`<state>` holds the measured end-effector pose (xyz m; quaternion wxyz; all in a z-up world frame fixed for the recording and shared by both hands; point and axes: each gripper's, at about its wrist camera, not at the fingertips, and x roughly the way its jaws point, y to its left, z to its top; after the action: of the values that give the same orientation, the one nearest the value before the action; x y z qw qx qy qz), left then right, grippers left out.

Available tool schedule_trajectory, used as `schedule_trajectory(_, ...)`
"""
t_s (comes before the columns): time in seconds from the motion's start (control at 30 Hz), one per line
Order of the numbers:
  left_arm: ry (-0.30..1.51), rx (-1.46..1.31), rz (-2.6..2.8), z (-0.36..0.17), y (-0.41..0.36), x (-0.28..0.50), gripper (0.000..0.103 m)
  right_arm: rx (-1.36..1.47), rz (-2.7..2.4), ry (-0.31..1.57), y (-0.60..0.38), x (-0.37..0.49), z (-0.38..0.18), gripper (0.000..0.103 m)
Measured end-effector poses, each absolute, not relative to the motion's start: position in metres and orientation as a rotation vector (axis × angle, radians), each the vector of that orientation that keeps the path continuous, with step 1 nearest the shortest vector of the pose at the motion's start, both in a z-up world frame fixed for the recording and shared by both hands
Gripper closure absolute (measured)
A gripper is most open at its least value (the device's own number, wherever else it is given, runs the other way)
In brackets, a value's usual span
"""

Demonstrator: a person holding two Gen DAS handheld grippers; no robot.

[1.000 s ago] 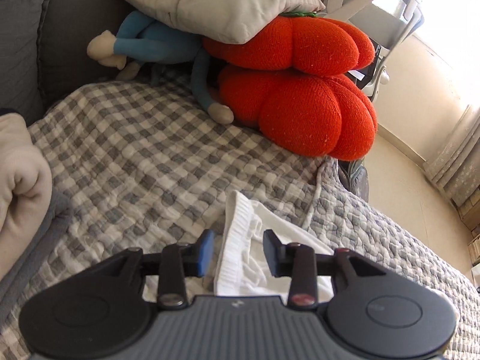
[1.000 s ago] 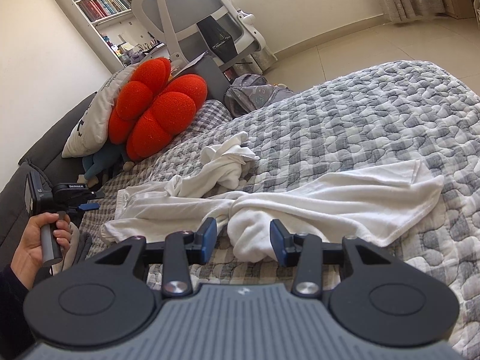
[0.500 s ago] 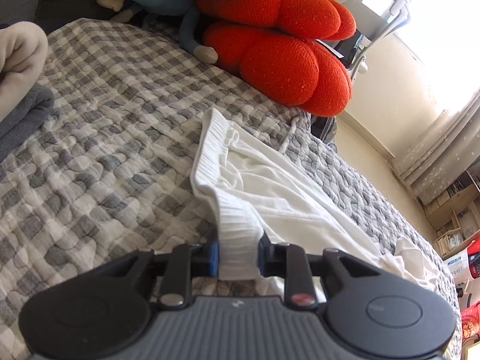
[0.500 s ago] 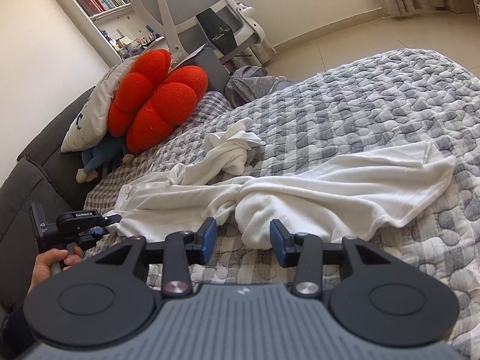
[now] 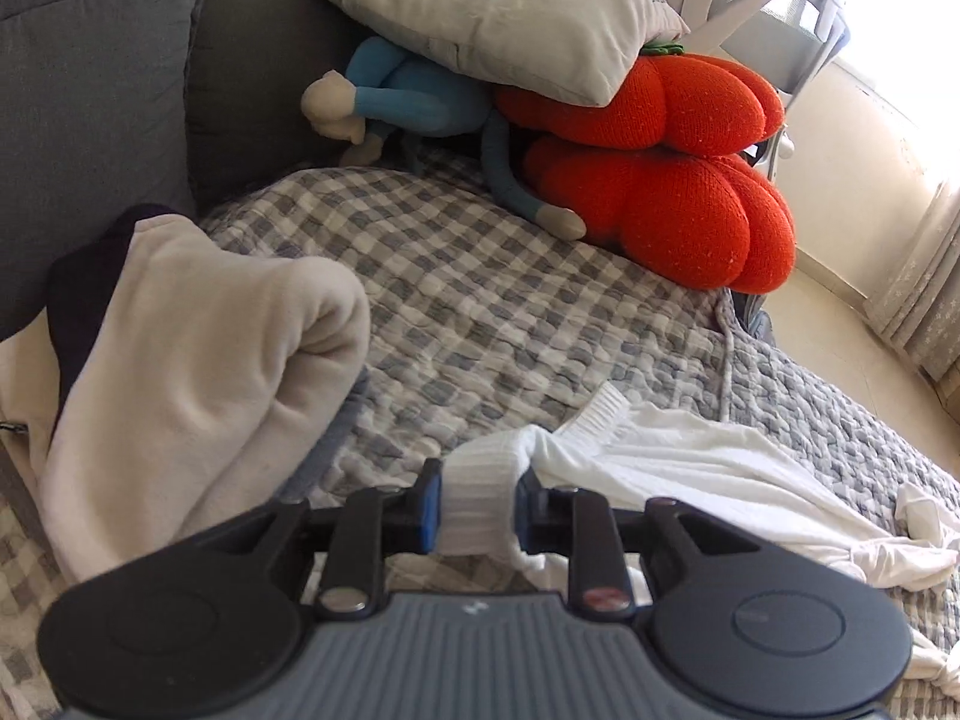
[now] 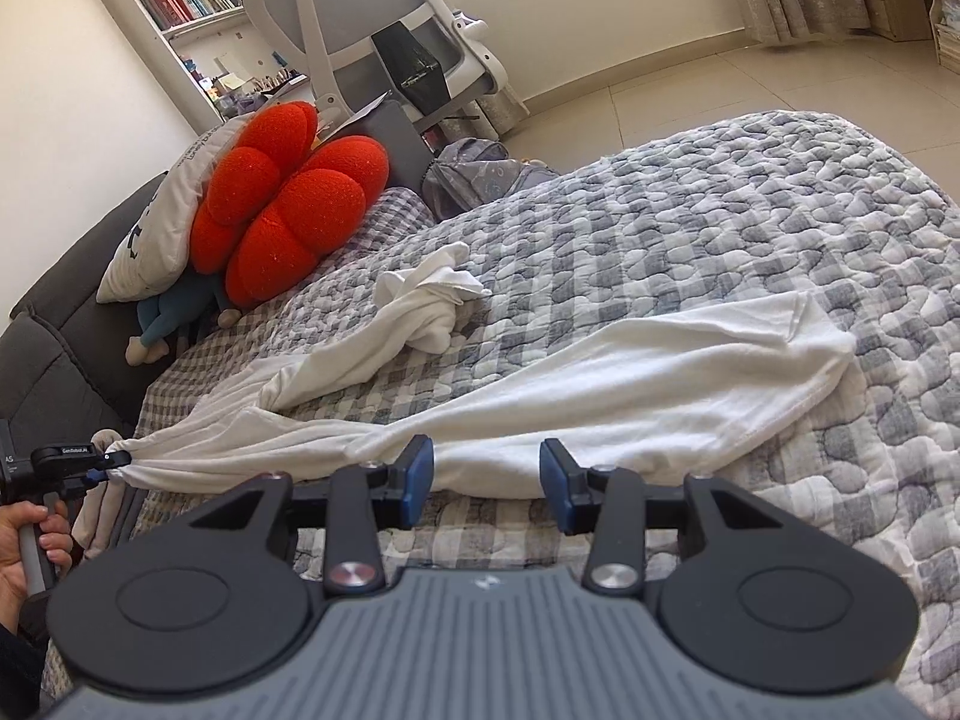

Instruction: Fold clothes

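Note:
A white garment lies stretched in a long strip across the grey checked quilt. My left gripper is shut on its ribbed waistband, with the cloth bunched between the blue pads. The right wrist view shows that same gripper at the far left, pulling the garment taut. My right gripper is open and hovers just in front of the garment's middle. Its pads do not press on the cloth. One crumpled end of the garment lies twisted farther back.
A folded cream and grey pile sits close on the left. At the sofa back are a red pumpkin cushion, a pale pillow and a blue plush toy. An office chair stands behind. A hand holds the left gripper's handle.
The left gripper shut on the ribbed waistband and drew it to the left, so the bunched garment now lies pulled out straight. The right gripper stayed where it was, open.

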<state>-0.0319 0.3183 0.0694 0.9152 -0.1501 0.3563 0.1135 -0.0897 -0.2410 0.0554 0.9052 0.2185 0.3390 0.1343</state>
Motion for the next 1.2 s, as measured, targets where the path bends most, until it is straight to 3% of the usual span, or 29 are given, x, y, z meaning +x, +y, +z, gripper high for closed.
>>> schedule_trajectory(0.23, 0.765, -0.351, 0.232, 0.056, 0.336, -0.034, 0.079, 0.403, 0.090, 0.673, -0.284, -0.095, 0.057, 0.059)
schedule_trajectory(0.43, 0.764, -0.350, 0.225, 0.046, 0.324, -0.037, 0.078, 0.341, 0.033, 0.688, -0.305, -0.093, 0.047, 0.050)
schedule_trajectory(0.83, 0.774, -0.340, 0.235, 0.042, 0.317, -0.038, 0.078, 0.039, 0.064, 0.765, -0.267, -0.031, 0.036, 0.047)
schedule_trajectory(0.9, 0.779, -0.337, 0.235, 0.041, 0.317, -0.037, 0.078, 0.009, 0.067, 0.742, -0.265, -0.027, 0.036, 0.061)
schedule_trajectory(0.97, 0.774, -0.334, 0.231, 0.042, 0.316, -0.038, 0.078, 0.003, 0.064, 0.737, -0.268, -0.025, 0.037, 0.090)
schedule_trajectory(1.0, 0.772, -0.334, 0.228, 0.043, 0.315, -0.038, 0.078, -0.004, 0.068, 0.730, -0.269, -0.025, 0.038, 0.097)
schedule_trajectory(1.2, 0.781, -0.301, 0.183, 0.053, 0.307, -0.031, 0.078, -0.076, 0.049, 0.617, -0.275, -0.025, 0.067, 0.100)
